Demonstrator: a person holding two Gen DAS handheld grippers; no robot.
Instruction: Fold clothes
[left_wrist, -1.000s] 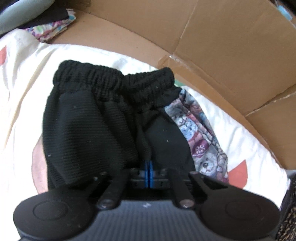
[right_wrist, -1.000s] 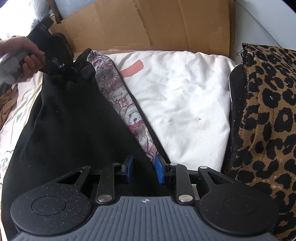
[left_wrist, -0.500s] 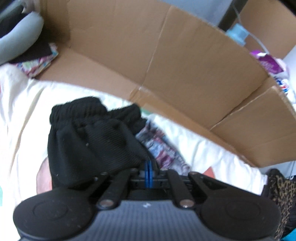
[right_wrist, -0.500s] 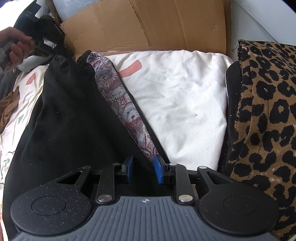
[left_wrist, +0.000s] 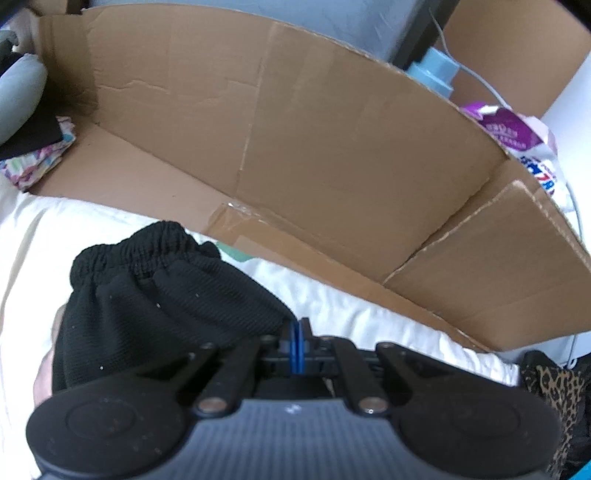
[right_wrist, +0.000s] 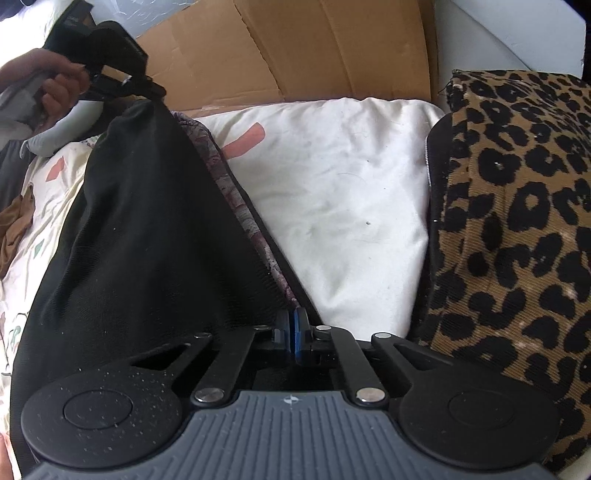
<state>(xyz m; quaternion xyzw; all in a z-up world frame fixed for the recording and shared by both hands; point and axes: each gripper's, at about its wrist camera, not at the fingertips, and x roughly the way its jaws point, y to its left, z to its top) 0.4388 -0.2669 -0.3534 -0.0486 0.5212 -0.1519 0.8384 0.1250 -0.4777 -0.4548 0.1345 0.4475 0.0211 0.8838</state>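
Left-wrist view, near to far: left gripper (left_wrist: 297, 341), blue pads pressed together on an edge of the black shorts (left_wrist: 159, 295). The garment hangs bunched to the left of the jaws, its ribbed elastic waistband (left_wrist: 136, 247) at the far end, over a white sheet (left_wrist: 354, 306) w/ faint coloured shapes. Beyond the sheet stands a bent cardboard sheet (left_wrist: 314, 147). Far left: a small pile of folded clothes (left_wrist: 37, 155). Far right: a purple-and-white packet (left_wrist: 517, 136) behind the cardboard's edge.

Right-wrist view, near to far: right gripper (right_wrist: 294, 332), whose jaws have just been closing; pads now pinch the shorts' near edge, where a patterned grey-mauve side panel (right_wrist: 240, 206) runs along the black fabric. The shorts (right_wrist: 140, 240) stretch diagonally from these jaws up to the top left, where a person's hand (right_wrist: 55, 88) holds the other gripper, clamped on the far end. Right of the garment: bare white sheet w/ a pink mark (right_wrist: 245, 142). Far right: a leopard-print fabric (right_wrist: 517, 221), touching the sheet's edge. Left edge: a brown cloth (right_wrist: 14, 225) on the sheet. Background: cardboard again, leaning behind the bedding.
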